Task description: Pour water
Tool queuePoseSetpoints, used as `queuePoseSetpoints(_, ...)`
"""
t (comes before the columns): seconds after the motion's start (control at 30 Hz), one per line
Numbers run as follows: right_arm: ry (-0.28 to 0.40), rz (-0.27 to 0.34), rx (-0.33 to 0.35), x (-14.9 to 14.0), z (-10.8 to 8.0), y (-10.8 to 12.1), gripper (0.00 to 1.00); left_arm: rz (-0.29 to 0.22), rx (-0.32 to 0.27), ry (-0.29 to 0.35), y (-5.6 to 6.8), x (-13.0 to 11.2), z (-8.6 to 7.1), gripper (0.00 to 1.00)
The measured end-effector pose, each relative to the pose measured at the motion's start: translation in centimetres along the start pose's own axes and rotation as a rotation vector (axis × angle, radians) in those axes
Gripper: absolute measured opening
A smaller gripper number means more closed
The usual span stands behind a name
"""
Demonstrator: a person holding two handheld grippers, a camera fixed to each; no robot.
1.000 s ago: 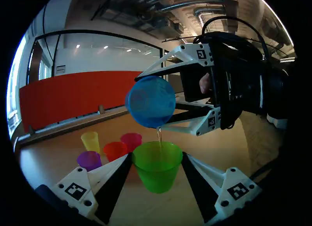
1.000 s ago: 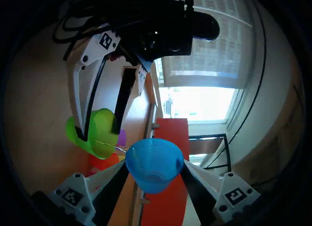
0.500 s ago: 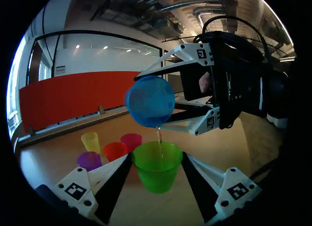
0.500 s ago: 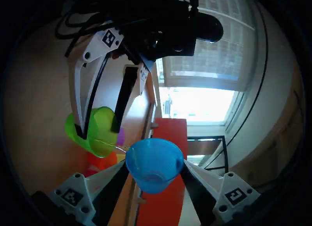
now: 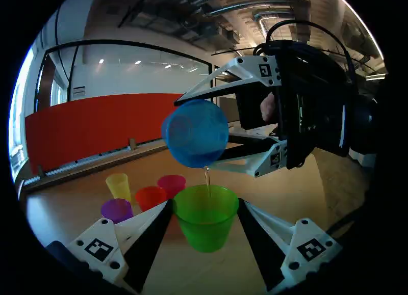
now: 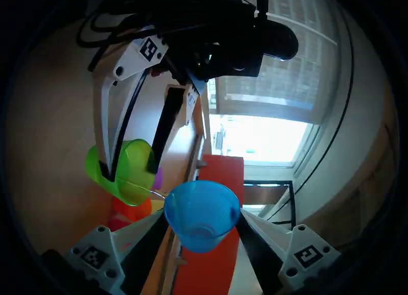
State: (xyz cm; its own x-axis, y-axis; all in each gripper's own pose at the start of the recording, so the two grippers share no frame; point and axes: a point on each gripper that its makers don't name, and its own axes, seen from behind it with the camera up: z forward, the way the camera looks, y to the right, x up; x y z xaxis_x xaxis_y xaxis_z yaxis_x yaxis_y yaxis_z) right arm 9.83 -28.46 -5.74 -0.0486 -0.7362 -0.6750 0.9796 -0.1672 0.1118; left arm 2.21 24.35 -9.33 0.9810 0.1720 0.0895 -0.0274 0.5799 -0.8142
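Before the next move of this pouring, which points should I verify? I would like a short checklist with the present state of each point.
1. Left gripper grips the green cup: ok, both fingers press its sides.
2. Right gripper grips the blue cup: ok, both fingers press it.
3. Water stream lands inside the green cup's rim: ok.
4. Blue cup's lip is apart from the green cup: ok, a gap shows.
5. Water level in the green cup: cannot tell.
6. Yellow cup, red cup, pink cup and purple cup are away from the pour: ok, they stand behind it on the table.
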Motion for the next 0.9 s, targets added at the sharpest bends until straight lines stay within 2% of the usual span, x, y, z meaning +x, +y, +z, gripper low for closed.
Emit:
queuePoseSetpoints(0.7, 0.001, -0.025, -0.005, 0.39, -0.13, -0.02, 0.9, -0.002, -0.001, -0.001, -0.05, -0.11, 0.09, 0.9)
queuePoseSetpoints(0.8, 0.002, -0.018, -0.005, 0.39, -0.25, 0.08, 0.9, -0.003, 0.001, 0.0, -0.16, -0.08, 0.03, 0.9)
queuePoseSetpoints(0.9, 0.005, 0.014, 0.0, 0.31, -0.3, 0.02, 0.9, -0.006, 0.002, -0.002, -0.23, -0.16, 0.02, 0.9)
